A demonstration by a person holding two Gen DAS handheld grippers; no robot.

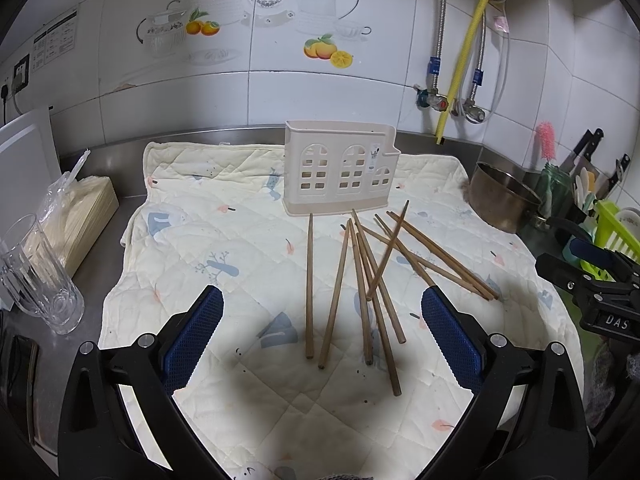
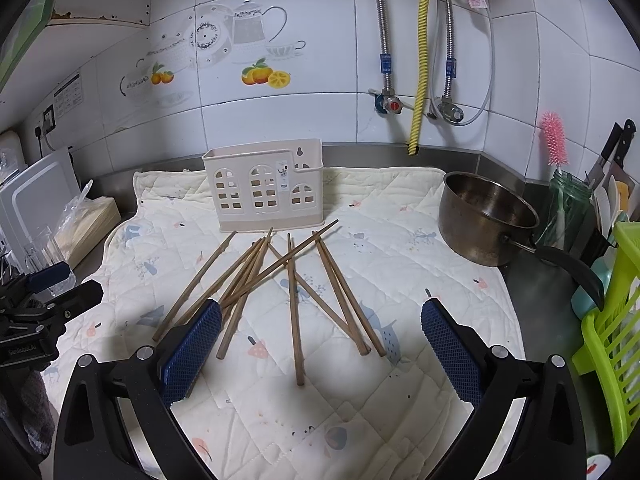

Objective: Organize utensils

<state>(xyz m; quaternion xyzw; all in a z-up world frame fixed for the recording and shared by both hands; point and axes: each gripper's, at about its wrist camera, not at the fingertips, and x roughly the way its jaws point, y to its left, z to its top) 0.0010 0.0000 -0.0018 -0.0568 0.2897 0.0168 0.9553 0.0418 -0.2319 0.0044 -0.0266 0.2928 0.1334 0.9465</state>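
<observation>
Several brown wooden chopsticks [image 1: 362,276] lie scattered and crossed on a cream quilted mat [image 1: 208,248]. They also show in the right wrist view [image 2: 294,308]. A beige plastic utensil holder [image 1: 340,168] with window cut-outs stands upright behind them, also in the right wrist view [image 2: 264,186]. My left gripper [image 1: 322,308] is open and empty, hovering above the near ends of the chopsticks. My right gripper [image 2: 320,320] is open and empty above the chopsticks too. The right gripper's body shows at the right edge of the left wrist view [image 1: 600,300].
A steel saucepan [image 2: 484,216] sits right of the mat [image 2: 400,360]. A green dish rack [image 2: 612,328], a jar with a pink brush [image 2: 554,140] and knives stand at far right. A glass tumbler [image 1: 40,276] and a bagged box [image 1: 76,216] are at the left.
</observation>
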